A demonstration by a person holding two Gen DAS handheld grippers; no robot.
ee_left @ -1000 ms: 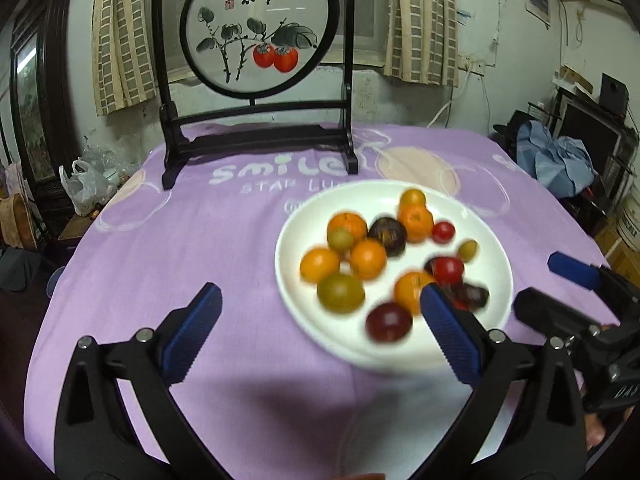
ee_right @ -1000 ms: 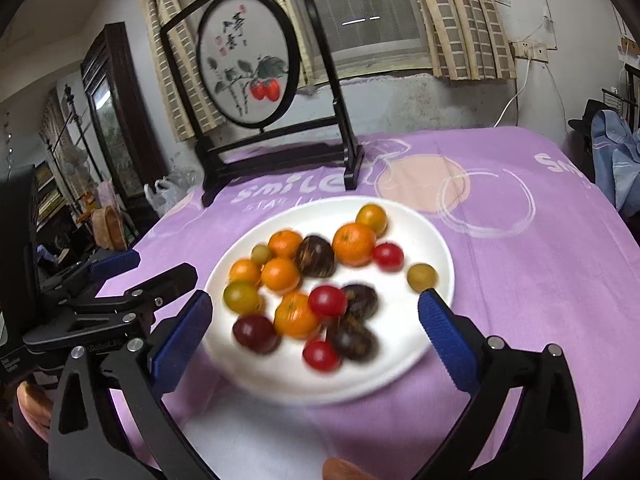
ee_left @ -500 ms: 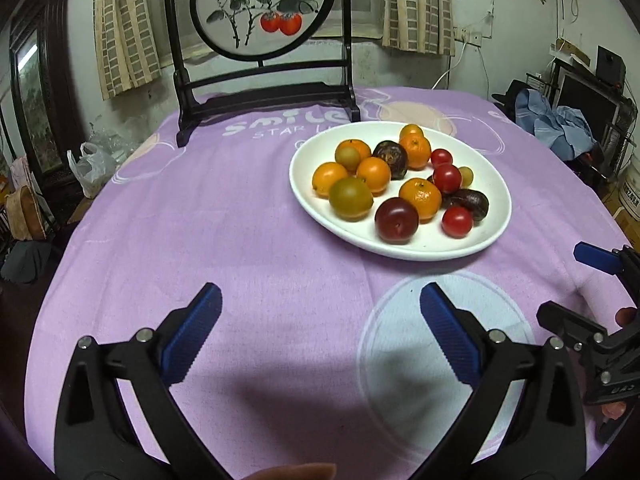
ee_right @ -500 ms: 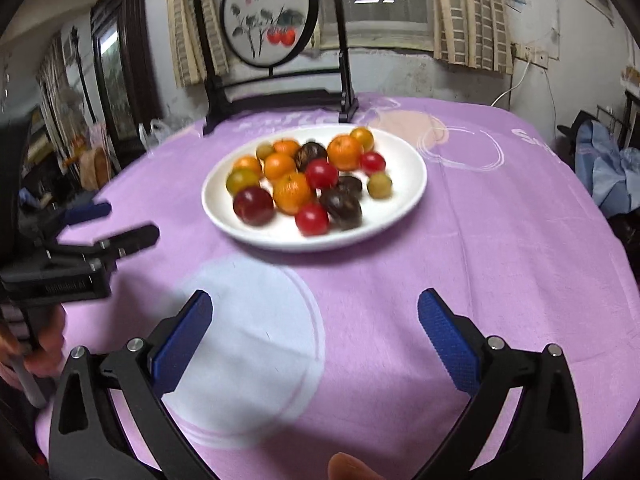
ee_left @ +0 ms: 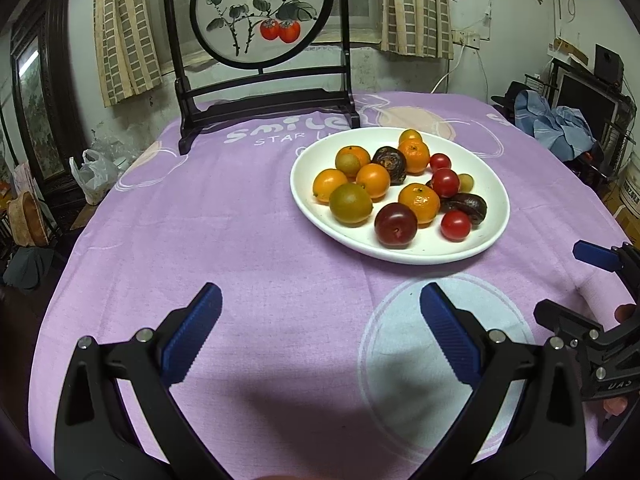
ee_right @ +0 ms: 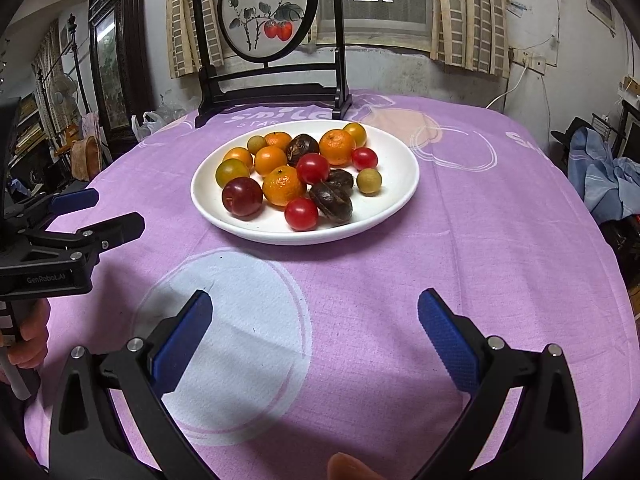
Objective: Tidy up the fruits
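Note:
A white plate (ee_left: 308, 196) (ee_right: 400, 184) on the purple tablecloth holds several mixed fruits: orange mandarins (ee_left: 419, 203) (ee_right: 284, 185), red cherry tomatoes (ee_left: 455, 225) (ee_right: 301, 213), a dark red plum (ee_left: 395, 225) (ee_right: 242, 196), green-yellow fruits (ee_left: 351, 204) (ee_right: 368, 180) and dark wrinkled passion fruits (ee_left: 466, 206) (ee_right: 331, 202). My left gripper (ee_left: 320, 332) is open and empty, over the cloth in front of the plate. My right gripper (ee_right: 316, 330) is open and empty, also short of the plate. Each gripper shows at the edge of the other's view (ee_left: 576, 284) (ee_right: 88, 216).
A dark wooden stand with a round persimmon painting (ee_left: 262, 12) (ee_right: 268, 8) stands on the table behind the plate. Curtains and a window are behind. A plastic bag (ee_left: 94, 174) and clutter lie left of the table; blue cloth (ee_left: 556, 120) lies right.
Both grippers have pulled back from over the plate towards the near side of the table. The plate and fruits now lie farther ahead. Both stay open and empty.

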